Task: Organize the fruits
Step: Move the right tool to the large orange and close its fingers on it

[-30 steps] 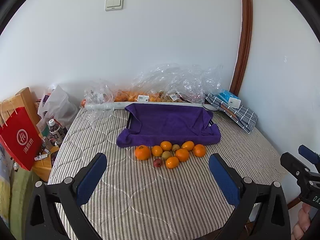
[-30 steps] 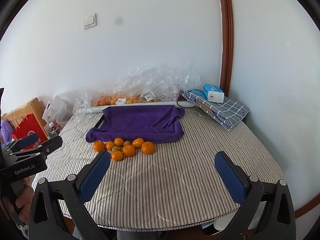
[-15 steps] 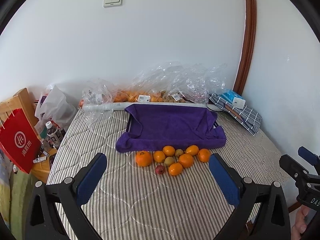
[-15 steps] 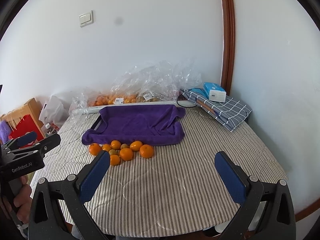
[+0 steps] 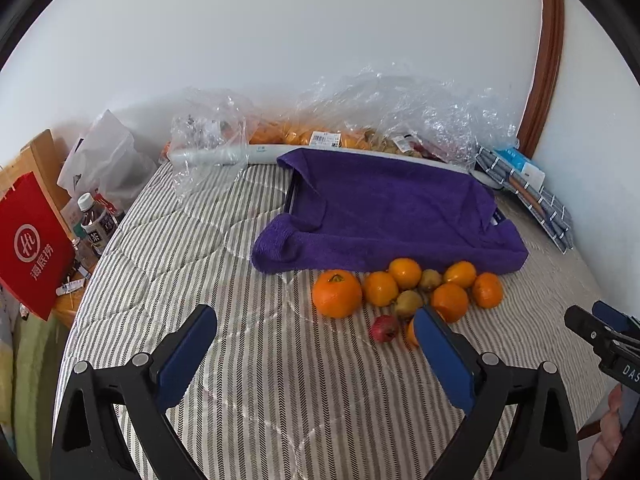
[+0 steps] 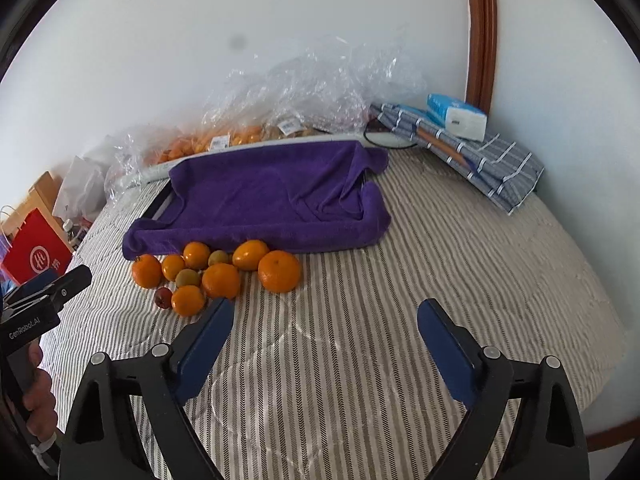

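Observation:
A cluster of oranges (image 5: 404,286) lies on the striped table in front of a tray lined with a purple towel (image 5: 388,208); the largest orange (image 5: 336,293) is at the left. Two greenish kiwis (image 5: 408,303) and a small red fruit (image 5: 385,328) sit among them. The same cluster (image 6: 218,276) and towel (image 6: 264,196) show in the right wrist view. My left gripper (image 5: 316,346) is open and empty, just short of the fruit. My right gripper (image 6: 326,334) is open and empty, to the right of the cluster.
Clear plastic bags with more fruit (image 5: 360,120) lie against the back wall. A folded checked cloth with a tissue pack (image 6: 456,136) sits at the back right. A red paper bag (image 5: 30,240) and bottles (image 5: 94,224) stand off the table's left edge.
Both grippers have moved forward toward the fruit and tray; the cluster now looks larger and closer. Both stay open.

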Action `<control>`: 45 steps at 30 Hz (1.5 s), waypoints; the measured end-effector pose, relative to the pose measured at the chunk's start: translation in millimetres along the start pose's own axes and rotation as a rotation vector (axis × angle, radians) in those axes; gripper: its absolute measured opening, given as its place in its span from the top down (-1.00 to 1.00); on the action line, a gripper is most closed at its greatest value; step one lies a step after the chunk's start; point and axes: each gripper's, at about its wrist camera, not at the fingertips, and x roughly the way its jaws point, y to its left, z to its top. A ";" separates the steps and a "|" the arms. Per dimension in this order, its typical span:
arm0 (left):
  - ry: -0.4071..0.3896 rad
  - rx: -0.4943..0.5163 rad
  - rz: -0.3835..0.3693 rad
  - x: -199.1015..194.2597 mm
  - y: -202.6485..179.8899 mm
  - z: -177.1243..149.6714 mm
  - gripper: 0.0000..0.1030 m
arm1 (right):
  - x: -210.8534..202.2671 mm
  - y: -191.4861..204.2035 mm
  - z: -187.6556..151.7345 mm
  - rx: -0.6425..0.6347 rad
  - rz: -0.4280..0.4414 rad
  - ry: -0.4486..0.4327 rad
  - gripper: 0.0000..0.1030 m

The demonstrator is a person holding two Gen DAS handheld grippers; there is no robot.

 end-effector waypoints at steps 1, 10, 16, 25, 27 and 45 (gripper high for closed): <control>0.001 0.007 0.007 5.5 2.9 -2.2 -0.92 | 10.6 -1.5 -1.7 0.010 0.011 0.016 -0.79; 0.088 -0.021 0.030 49.5 33.1 -17.1 -0.87 | 75.6 0.3 -12.4 0.008 0.025 0.091 -0.44; 0.127 -0.013 0.056 67.1 38.1 -29.2 -0.78 | 91.2 2.4 -15.0 -0.015 0.002 0.106 -0.36; 0.146 -0.028 0.044 70.9 41.9 -29.3 -0.66 | 101.7 6.8 -8.3 -0.046 0.012 0.101 -0.18; 0.146 -0.029 0.043 72.5 41.8 -28.1 -0.65 | 105.3 9.3 -6.6 -0.051 -0.004 0.097 -0.18; 0.144 -0.028 0.027 73.8 41.1 -28.1 -0.65 | 126.8 44.8 11.8 -0.138 0.015 0.094 0.16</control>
